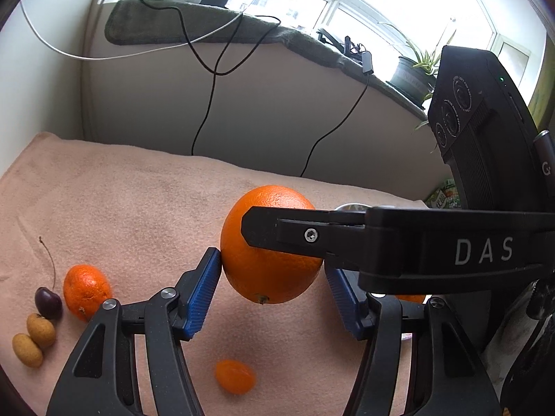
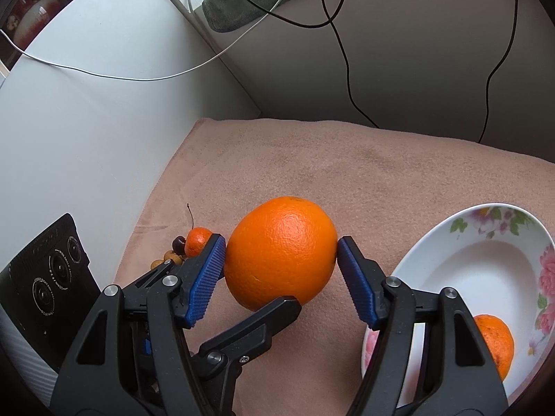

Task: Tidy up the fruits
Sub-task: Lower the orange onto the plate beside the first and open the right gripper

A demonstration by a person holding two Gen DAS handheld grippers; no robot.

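Both the left gripper (image 1: 272, 277) and the right gripper (image 2: 281, 267) pinch one large orange (image 2: 281, 253) above the pink cloth (image 2: 347, 166), a floral bowl (image 2: 433, 242) at the right view's four o'clock holding a tangerine (image 2: 497, 343).
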